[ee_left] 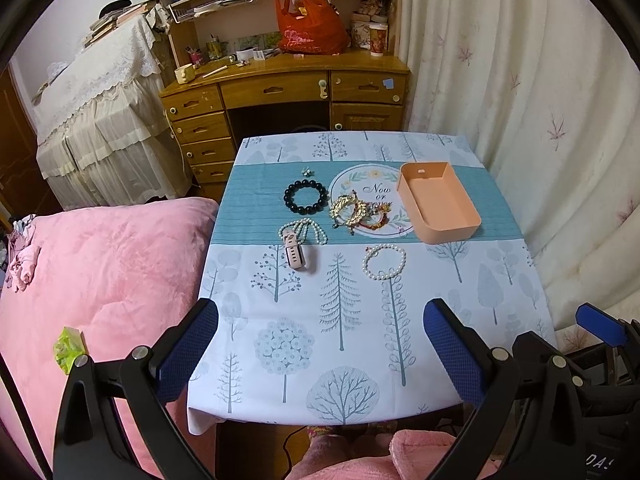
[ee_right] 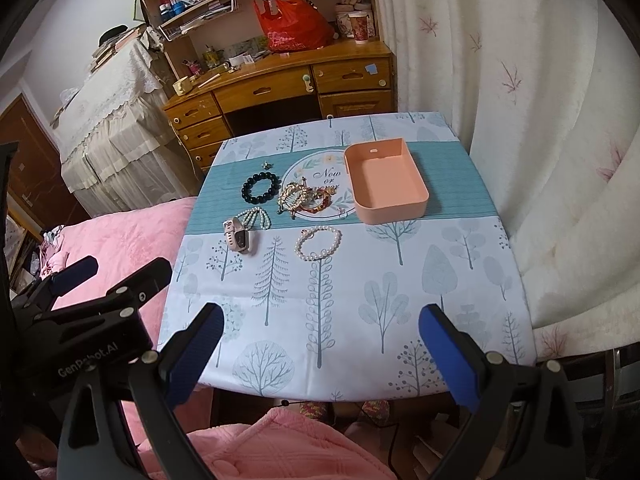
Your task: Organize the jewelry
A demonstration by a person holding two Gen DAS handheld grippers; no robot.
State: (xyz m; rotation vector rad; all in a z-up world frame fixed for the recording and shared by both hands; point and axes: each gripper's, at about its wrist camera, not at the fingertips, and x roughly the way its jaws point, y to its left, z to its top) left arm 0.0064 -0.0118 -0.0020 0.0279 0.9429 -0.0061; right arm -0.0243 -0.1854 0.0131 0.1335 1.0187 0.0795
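An empty peach tray (ee_left: 460, 227) (ee_right: 396, 212) sits at the table's far right. Left of it lies a tangle of gold and red bracelets (ee_left: 352, 210) (ee_right: 302, 198), then a black bead bracelet (ee_left: 305, 197) (ee_right: 260, 188) with a small charm (ee_left: 306, 171) behind it. Nearer lie a folded pearl strand (ee_left: 310, 229) (ee_right: 254, 217), a pink smartwatch (ee_left: 295, 252) (ee_right: 239, 238) and a white pearl bracelet (ee_left: 384, 262) (ee_right: 319, 243). My left gripper (ee_left: 320, 344) and right gripper (ee_right: 320, 352) both hover open over the table's near edge, holding nothing.
The table wears a tree-print cloth (ee_left: 340, 340). A pink blanketed bed (ee_left: 100, 280) lies to the left, cream curtains (ee_left: 540, 100) to the right, a wooden desk (ee_left: 280, 92) with a red bag (ee_left: 310, 26) behind. A pink sleeve (ee_right: 280, 448) shows below.
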